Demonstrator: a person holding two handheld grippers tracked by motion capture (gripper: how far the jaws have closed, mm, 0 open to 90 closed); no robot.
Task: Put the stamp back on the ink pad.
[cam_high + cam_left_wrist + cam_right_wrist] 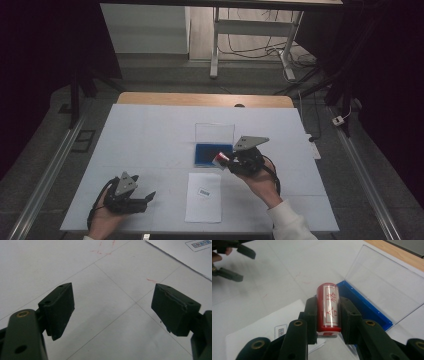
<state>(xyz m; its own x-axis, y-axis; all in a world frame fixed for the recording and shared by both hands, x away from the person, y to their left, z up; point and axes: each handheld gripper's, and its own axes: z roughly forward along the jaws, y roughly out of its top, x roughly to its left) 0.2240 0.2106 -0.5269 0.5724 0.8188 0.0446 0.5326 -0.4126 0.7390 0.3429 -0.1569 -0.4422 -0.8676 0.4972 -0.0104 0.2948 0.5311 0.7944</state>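
**Red stamp held beside the blue ink box**

A white-covered desk [150,135] stands in a dim room, its wooden far edge bare and wide open surface around both hands. The right tool [328,315] is clenched on a glossy red cylindrical stamp [328,308] with red Chinese characters on a white label, just beside the blue tray [364,306] with its clear lid [387,282] raised. A white sheet [204,197] with a small printed label lies near. The left tool [112,308] rests released, jaws wide, over bare desk.
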